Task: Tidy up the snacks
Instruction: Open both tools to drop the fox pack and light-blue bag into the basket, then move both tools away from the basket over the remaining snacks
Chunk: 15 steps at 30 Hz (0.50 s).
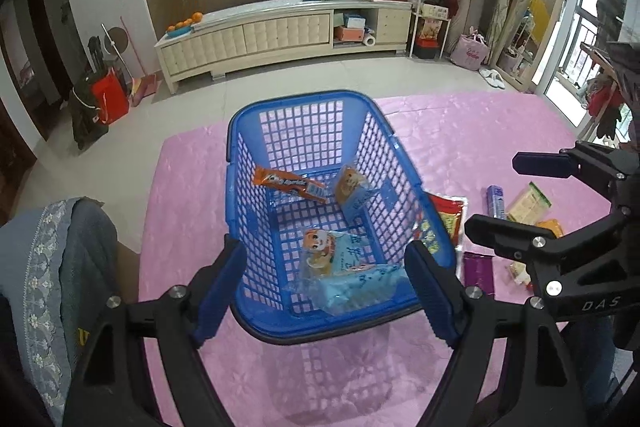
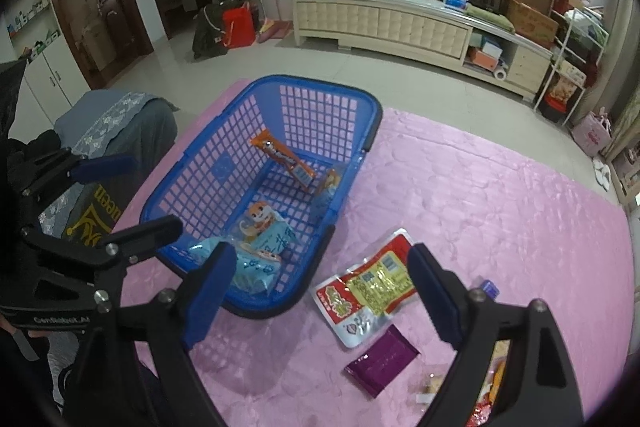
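Note:
A blue plastic basket (image 1: 240, 131) (image 2: 360, 107) sits on a pink cloth. Inside lie an orange bar (image 1: 290, 183) (image 2: 282, 155), light-blue cartoon packets (image 1: 334, 255) (image 2: 266, 227) and one more against the wall (image 1: 352, 189). My left gripper (image 1: 326, 293) is open and empty over the basket's near rim. My right gripper (image 2: 320, 301) is open and empty above a red-and-yellow packet (image 2: 368, 287), to the right of the basket. A purple packet (image 2: 382, 359) (image 1: 478, 273) lies nearer. The right gripper (image 1: 496, 195) also shows in the left wrist view.
More snacks lie right of the basket: a blue tube (image 1: 495, 201), a green-and-tan packet (image 1: 528, 203), an orange one (image 1: 552, 227). A grey cloth-covered chair (image 1: 52, 267) (image 2: 116, 131) stands to the left. A long cabinet (image 1: 280, 31) lines the far wall.

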{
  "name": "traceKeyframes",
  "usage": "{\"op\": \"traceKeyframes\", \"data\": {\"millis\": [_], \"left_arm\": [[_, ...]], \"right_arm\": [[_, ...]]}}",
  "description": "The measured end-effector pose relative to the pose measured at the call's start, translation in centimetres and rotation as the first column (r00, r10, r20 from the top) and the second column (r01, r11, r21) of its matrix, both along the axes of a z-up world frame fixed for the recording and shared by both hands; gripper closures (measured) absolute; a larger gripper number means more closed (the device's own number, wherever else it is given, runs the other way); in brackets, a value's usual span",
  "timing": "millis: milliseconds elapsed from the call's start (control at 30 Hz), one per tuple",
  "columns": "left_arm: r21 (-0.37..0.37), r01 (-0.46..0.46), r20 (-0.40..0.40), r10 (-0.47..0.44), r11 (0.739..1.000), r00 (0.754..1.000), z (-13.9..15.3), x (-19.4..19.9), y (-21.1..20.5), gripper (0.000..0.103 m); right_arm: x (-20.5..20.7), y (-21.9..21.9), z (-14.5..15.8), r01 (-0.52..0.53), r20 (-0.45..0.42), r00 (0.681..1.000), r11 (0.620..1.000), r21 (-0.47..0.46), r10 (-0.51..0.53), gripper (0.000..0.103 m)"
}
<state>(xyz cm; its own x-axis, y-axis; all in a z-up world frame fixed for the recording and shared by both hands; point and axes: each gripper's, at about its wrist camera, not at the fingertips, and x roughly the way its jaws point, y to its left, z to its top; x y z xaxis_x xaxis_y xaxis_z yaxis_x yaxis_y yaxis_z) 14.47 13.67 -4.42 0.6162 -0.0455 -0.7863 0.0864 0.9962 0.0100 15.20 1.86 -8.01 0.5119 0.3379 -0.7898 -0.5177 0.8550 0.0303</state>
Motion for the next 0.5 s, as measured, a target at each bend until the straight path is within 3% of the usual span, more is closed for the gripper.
{"op": "traceKeyframes", "data": {"millis": [500], "left_arm": [[-0.012, 0.111, 0.03, -0.11, 0.994, 0.993, 1.8, -2.4, -6.7, 0.024]], "right_arm": [[-3.3, -7.5, 2.2, 0.077, 0.025, 0.997, 0.996, 0.037, -0.078, 0.013]]}}
